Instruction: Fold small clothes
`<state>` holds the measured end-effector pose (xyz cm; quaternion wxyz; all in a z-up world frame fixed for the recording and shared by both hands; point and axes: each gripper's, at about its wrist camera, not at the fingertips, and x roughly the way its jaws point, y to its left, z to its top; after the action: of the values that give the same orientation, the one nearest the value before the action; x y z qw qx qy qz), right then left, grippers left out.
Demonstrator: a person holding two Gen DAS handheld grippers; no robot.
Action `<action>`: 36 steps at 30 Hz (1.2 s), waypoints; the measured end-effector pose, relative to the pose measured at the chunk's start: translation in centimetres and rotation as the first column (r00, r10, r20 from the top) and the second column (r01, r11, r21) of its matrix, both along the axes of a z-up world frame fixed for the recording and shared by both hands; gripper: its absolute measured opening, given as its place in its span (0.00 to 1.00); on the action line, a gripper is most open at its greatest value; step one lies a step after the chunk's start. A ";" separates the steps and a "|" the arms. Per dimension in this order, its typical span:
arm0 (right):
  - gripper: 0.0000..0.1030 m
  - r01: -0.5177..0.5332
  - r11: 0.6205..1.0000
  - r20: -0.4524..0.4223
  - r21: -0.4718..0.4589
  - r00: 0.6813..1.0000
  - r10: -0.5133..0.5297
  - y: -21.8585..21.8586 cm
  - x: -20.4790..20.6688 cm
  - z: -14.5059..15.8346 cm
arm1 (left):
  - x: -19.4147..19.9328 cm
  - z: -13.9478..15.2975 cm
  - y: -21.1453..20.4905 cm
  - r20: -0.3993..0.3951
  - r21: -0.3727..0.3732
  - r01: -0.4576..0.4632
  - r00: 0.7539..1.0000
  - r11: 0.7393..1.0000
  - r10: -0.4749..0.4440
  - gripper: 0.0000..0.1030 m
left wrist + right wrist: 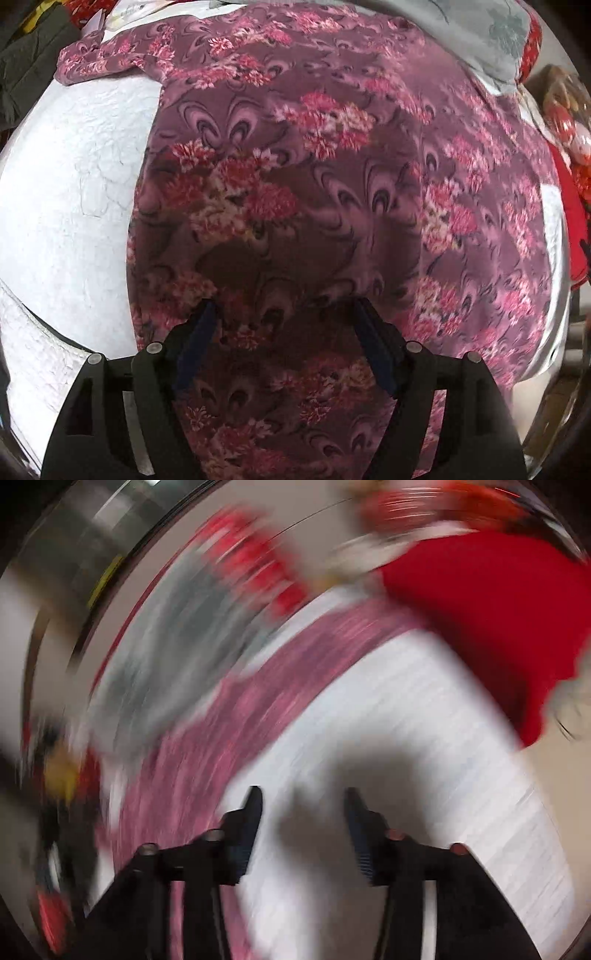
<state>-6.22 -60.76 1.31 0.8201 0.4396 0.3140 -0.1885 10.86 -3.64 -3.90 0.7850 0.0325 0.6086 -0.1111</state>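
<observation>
A purple garment with a pink flower print (314, 177) lies spread flat on a white textured surface (70, 184); one sleeve (107, 61) reaches to the upper left. My left gripper (284, 306) is open and empty, just above the garment's near part. The right wrist view is heavily motion-blurred. In it my right gripper (303, 794) is open and empty over the white surface (424, 746), with the purple garment (207, 731) to its left.
A grey cloth (491, 33) lies beyond the garment at the top right. Red clothes (576, 206) lie off the right edge, and show large in the right wrist view (491, 620). Dark clothes (26, 62) sit at the upper left.
</observation>
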 end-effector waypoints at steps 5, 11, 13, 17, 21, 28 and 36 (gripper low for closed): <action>0.57 0.238 0.949 0.004 0.208 0.970 -0.244 -10.8 2.6 -4.2 | 1.5 0.2 0.0 -0.004 -0.016 -0.041 0.999 0.999 0.041 0.73; 0.63 0.260 0.898 -0.052 0.355 0.965 -0.259 -15.0 9.6 -9.9 | 4.0 2.0 -0.9 0.005 -0.085 -0.066 0.998 0.994 0.066 0.73; 0.67 0.279 0.894 -0.028 0.352 0.957 -0.288 -15.6 10.8 -10.5 | 4.9 2.7 -1.6 0.013 -0.122 -0.083 0.996 0.989 0.085 0.73; 0.35 0.300 0.878 0.107 0.374 0.926 -0.362 -16.3 10.6 -9.4 | 8.2 4.6 -3.6 0.050 -0.167 -0.084 0.994 0.982 0.093 0.73; 0.11 0.274 0.945 0.197 0.180 0.931 -0.307 -16.8 9.3 -3.7 | 10.7 6.5 -4.8 0.121 -0.228 -0.087 0.986 0.970 0.117 0.73; 0.09 0.279 0.956 -0.092 -0.090 0.954 -0.287 -17.2 10.1 -1.3 | 16.1 2.1 -6.8 0.052 -0.196 -0.226 0.969 0.954 0.240 0.73; 0.10 0.168 0.957 -0.068 -0.239 0.980 -0.189 -11.8 12.6 3.4 | 17.1 3.3 -7.3 0.098 -0.312 -0.187 0.969 0.931 0.227 0.73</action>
<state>6.41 -72.51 4.73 0.8305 0.3585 0.2856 -0.3166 27.99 -10.99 -0.61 0.8266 -0.1445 0.5313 -0.1165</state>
